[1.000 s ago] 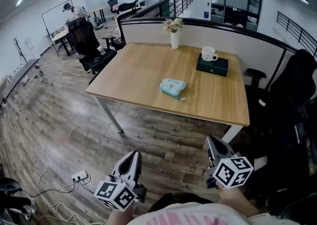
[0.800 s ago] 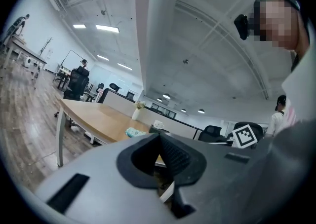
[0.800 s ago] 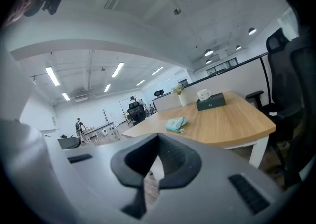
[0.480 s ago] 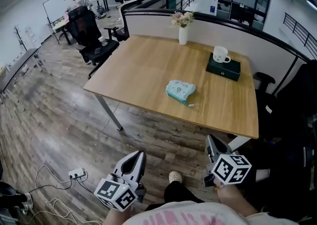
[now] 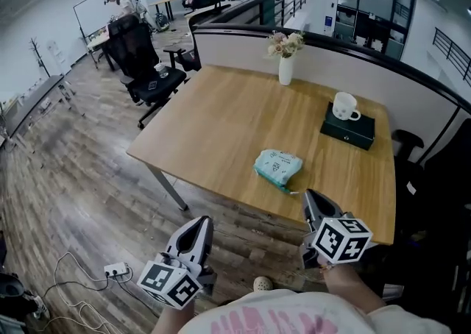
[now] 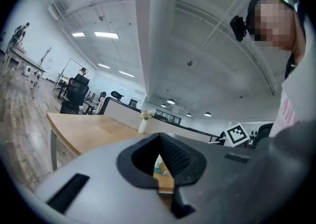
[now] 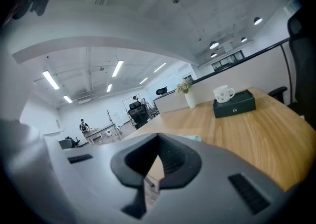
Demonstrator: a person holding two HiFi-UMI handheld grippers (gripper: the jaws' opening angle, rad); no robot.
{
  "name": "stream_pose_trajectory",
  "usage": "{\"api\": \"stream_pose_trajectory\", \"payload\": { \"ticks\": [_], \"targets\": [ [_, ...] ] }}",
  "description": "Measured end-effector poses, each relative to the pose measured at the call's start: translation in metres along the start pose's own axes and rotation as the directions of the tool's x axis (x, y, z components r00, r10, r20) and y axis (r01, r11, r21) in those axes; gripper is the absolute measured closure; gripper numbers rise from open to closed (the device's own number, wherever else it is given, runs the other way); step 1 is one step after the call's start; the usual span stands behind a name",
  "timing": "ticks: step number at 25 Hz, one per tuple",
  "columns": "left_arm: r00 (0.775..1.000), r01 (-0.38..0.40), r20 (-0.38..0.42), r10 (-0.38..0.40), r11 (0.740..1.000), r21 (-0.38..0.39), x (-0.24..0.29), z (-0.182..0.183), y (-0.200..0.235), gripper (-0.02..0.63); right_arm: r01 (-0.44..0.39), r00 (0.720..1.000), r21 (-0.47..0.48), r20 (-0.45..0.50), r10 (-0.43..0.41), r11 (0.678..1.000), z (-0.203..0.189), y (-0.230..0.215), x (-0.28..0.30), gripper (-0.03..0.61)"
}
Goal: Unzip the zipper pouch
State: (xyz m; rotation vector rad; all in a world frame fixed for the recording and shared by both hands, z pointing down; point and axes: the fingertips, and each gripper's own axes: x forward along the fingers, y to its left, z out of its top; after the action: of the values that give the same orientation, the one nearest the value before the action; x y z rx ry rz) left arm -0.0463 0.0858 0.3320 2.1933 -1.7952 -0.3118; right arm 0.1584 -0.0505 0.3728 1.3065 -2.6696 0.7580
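1. Head view: The zipper pouch point(image 5: 279, 167) lies flat on the counter point(image 5: 221, 126), close to the near edge.
   - It lies ahead of both tongs. Its long side runs about left to right, a little slanted.
   - A small tab point(image 5: 294, 193) sticks out from its near right corner.
   - The right tongs point(image 5: 312, 200) are clenched and hold nothing. Their tip is near the tab, just at the counter's edge.
   - The left tongs point(image 5: 200, 224) are also clenched and hold nothing. They hang over the floor, well apart from the pouch, which lies ahead and to their right.
   - So the right hand is the nearer one.
2. Left gripper view: The jaws are pressed together with nothing in them. A bit of the blue-green pouch point(image 6: 160, 167) shows through the gap, farther off on the counter.
3. Right gripper view: The jaws are pressed together on nothing. A thin strip of the pouch point(image 7: 190, 138) peeks over them, straight ahead. It is not yet between them.
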Motion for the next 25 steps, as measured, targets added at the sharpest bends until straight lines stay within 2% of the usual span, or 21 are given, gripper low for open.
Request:
{"api": "stream_pose_trajectory", "payload": {
  "ticks": [3, 7, 11, 15, 21, 25],
  "targets": [
    [1.000, 0.015, 0.015, -0.015, 1.000, 0.019, 0.027, 0.006, 0.004, 0.612, -0.017, 1.000, -0.026, 0.022, 0.018, 1.000, 0.017, -0.005, 0.020, 0.583],
    [0.999, 0.048, -0.005, -0.048, 0.998, 0.038, 0.055, 0.003, 0.009, 0.612, -0.040, 0.997, -0.004, 0.059, 0.040, 0.999, 0.023, -0.013, 0.034, 0.583],
    [0.995, 0.084, -0.057, -0.081, 0.995, 0.047, 0.078, -0.011, 0.012, 0.614, -0.019, 0.999, 0.030, 0.039, 0.017, 0.999, 0.012, -0.028, 0.046, 0.583],
    [0.986, 0.127, -0.118, -0.121, 0.991, 0.046, 0.104, -0.023, 0.027, 0.614, 0.037, 0.999, 0.043, 0.017, -0.038, 0.998, 0.004, -0.042, 0.059, 0.583],
    [0.946, 0.257, -0.227, -0.234, 0.963, 0.080, 0.160, -0.026, 0.063, 0.612, 0.179, 0.981, 0.129, 0.051, -0.187, 0.975, 0.009, -0.068, 0.084, 0.583],
    [0.895, 0.390, -0.288, -0.341, 0.911, 0.132, 0.194, -0.008, 0.082, 0.612, 0.259, 0.955, 0.197, 0.098, -0.281, 0.946, 0.017, -0.064, 0.100, 0.583]
  ]
}}
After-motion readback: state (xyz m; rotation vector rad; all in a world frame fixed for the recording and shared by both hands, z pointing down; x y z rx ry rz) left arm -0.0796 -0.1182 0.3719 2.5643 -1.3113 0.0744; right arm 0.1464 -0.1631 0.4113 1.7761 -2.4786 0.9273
